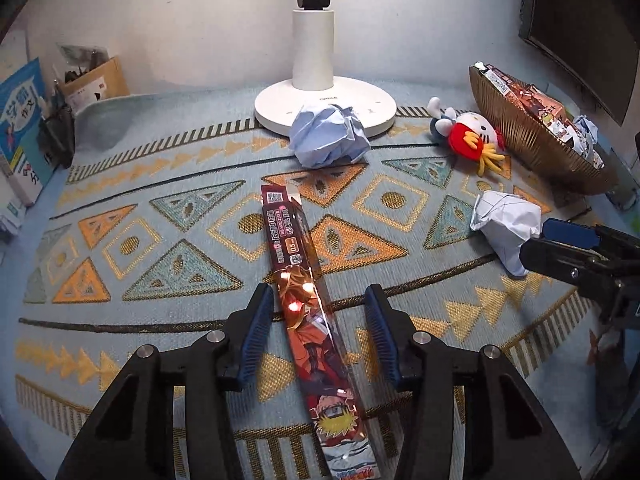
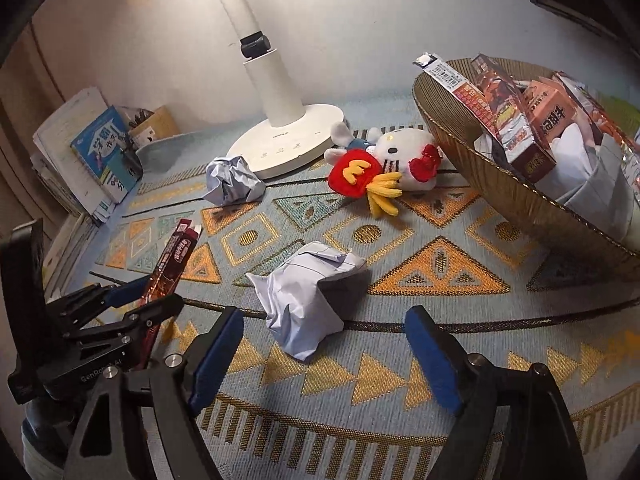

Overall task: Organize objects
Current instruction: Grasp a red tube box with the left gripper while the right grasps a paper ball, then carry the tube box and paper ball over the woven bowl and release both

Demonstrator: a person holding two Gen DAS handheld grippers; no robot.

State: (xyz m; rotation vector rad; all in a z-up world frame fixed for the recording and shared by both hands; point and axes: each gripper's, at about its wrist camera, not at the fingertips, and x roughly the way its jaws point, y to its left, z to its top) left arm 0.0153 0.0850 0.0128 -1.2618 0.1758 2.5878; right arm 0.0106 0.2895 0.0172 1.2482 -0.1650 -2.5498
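A long flat anime-print pack lies on the patterned mat, running between the fingers of my open left gripper, which straddles it without closing; it also shows in the right wrist view. A crumpled white paper ball lies just ahead of my open, empty right gripper; it shows in the left wrist view touching the right gripper's pads. A bluish paper ball rests against the lamp base. A Hello Kitty plush lies beside the gold basket.
The gold basket at the right holds several snack packs and paper. A white lamp stands at the back centre. Books and a cardboard box line the left wall. A dark monitor hangs at the upper right.
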